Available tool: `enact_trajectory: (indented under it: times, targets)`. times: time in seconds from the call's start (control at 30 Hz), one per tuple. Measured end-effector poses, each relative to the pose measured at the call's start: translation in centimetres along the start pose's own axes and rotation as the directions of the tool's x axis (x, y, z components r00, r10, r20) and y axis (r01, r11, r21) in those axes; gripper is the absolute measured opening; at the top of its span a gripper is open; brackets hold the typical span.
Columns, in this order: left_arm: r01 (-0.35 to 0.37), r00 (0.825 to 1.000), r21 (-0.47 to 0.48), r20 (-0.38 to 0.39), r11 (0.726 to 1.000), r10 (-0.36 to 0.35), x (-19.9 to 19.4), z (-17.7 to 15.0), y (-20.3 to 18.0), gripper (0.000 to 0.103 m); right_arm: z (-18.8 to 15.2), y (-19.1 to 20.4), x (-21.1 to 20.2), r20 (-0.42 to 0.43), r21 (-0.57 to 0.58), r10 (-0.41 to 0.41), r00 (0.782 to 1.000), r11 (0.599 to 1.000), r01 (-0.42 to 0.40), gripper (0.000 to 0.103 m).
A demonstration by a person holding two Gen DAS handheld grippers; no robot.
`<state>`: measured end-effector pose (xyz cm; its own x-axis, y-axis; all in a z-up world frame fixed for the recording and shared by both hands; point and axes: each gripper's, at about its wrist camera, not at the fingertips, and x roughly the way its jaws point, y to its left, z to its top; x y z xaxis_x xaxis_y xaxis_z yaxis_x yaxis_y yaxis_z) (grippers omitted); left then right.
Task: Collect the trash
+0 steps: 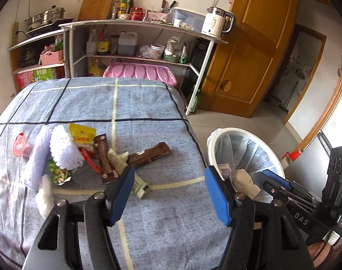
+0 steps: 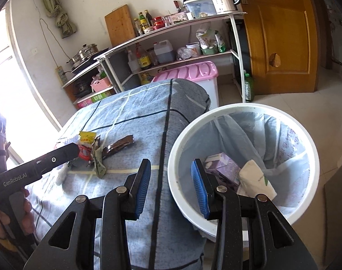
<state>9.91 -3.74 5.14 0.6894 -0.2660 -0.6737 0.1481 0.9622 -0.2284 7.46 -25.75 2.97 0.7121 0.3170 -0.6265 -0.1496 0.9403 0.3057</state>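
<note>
Trash lies on the blue checked cloth point(image 1: 148, 103): two brown wrappers point(image 1: 148, 155) point(image 1: 105, 157), a yellow packet point(image 1: 82, 133), white frilled paper point(image 1: 63, 148), a green packet point(image 1: 58, 173) and a red-lidded cup point(image 1: 20, 145). My left gripper point(image 1: 168, 173) hangs open over the cloth just right of the pile, with nothing between its pads. A small white scrap point(image 1: 141, 187) lies under its left finger. My right gripper point(image 2: 171, 164) is open and empty above the table edge and the rim of the white bin point(image 2: 177, 139). In the bin lie a purple carton point(image 2: 222, 168) and a white pack point(image 2: 256, 180).
The lined bin stands on the floor against the table's right side. Behind the table are white shelves point(image 1: 135, 56) with bottles, a pink box lid point(image 1: 139, 72) and a kettle point(image 1: 215, 22). A wooden door point(image 1: 249, 56) is at right. A hand point(image 2: 24, 211) holds the left tool.
</note>
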Motion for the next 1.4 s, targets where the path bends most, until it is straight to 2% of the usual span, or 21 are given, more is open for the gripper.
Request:
enact_trajectory:
  times: [0.33, 0.57, 0.73, 1.2, 1.4]
  targets:
    - [-0.116, 0.993, -0.084, 0.017, 0.990, 0.117, -2.1, -1.1, 6.8, 0.069, 0.3, 4.9, 2.3, -0.019, -0.076, 0.082, 0.996, 0.994, -0.083, 0.039]
    - [-0.124, 0.991, -0.176, 0.019, 0.977, 0.129, -3.1, -1.8, 11.8, 0.071, 0.3, 8.4, 4.5, -0.046, -0.129, 0.129, 0.991, 0.983, -0.134, 0.044]
    - [-0.164, 0.985, -0.221, 0.009, 0.961, 0.170, -3.3, -2.2, 14.7, 0.072, 0.5, 11.1, 6.3, -0.076, -0.159, 0.168, 0.983, 0.971, -0.178, 0.044]
    - [-0.222, 0.975, -0.261, -0.031, 0.939, 0.222, -2.7, -2.7, 19.2, 0.072, 2.5, 17.9, 10.5, -0.136, -0.206, 0.308, 0.942, 0.921, -0.331, 0.046]
    - [-0.217, 0.976, -0.279, -0.056, 0.935, 0.209, -1.8, -2.9, 20.2, 0.072, 2.8, 20.1, 13.3, -0.202, -0.234, 0.311, 0.929, 0.906, -0.354, 0.046]
